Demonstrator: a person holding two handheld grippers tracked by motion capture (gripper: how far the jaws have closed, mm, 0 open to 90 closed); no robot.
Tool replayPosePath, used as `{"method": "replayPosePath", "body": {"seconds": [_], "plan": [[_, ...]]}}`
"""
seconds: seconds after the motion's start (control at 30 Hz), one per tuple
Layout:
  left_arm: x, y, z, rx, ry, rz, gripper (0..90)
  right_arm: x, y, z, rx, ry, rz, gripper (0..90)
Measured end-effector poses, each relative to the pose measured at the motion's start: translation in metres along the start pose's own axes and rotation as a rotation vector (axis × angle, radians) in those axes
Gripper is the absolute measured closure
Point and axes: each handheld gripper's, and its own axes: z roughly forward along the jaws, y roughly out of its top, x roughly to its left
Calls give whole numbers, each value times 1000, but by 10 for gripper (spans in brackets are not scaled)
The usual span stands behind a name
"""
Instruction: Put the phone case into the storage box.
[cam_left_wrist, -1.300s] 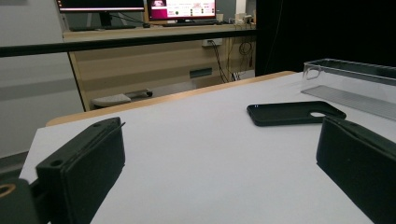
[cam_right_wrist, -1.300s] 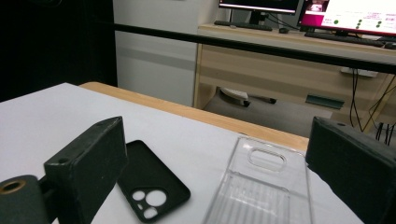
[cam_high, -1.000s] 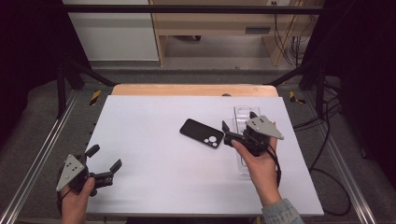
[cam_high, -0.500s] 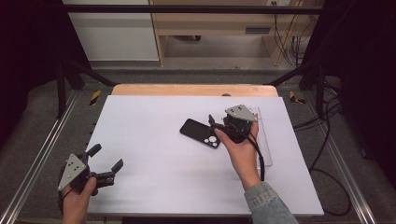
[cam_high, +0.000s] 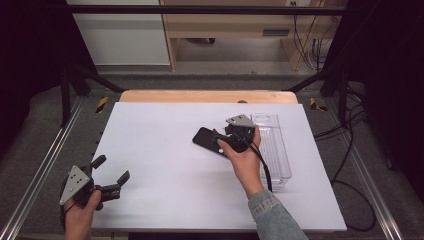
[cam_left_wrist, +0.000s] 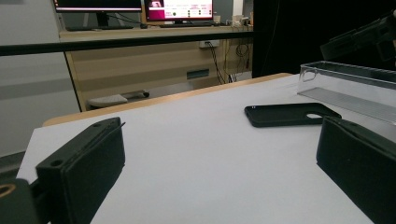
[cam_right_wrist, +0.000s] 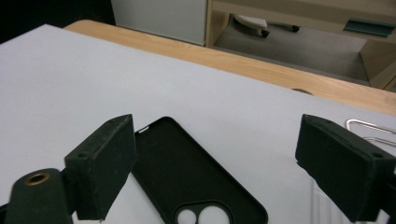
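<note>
A: Item one, desk (cam_high: 165, 165)?

B: White; clear tray (cam_high: 274, 145) at its right side.

A: Item two, phone case (cam_high: 212, 141)?

B: Black, flat, hollow side up, just left of the tray; long axis ran diagonally, camera hole towards me. My right gripper (cam_right_wrist: 215, 182) hovered over it, fingers (cam_right_wrist: 102, 163) wide though lately narrowing, holding nothing.

A: Item three, left gripper (cam_high: 111, 175)?

B: Well apart, fingers wide, empty.

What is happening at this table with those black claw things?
A person holds a two-jaw gripper in each hand. The right gripper is over a black phone case lying hollow side up on the white table; its jaws are open and have just been closing a little, not gripping yet. A clear plastic box sits beside it. The left gripper waits open near the table's corner.
</note>
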Motion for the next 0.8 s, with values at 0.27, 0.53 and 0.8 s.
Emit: {"method": "replayPosePath", "body": {"seconds": [0.27, 0.53, 0.8], "plan": [[-5, 0, 4, 15, -20, 22, 13, 2, -12, 22, 72, 55, -4, 526], [-5, 1, 4, 11, -31, 12, 13, 6, -37, 29, 115, 88, -41, 828], [-5, 0, 4, 14, -33, 11, 13, 5, -55, 34, 192, 93, -55, 900]]}}
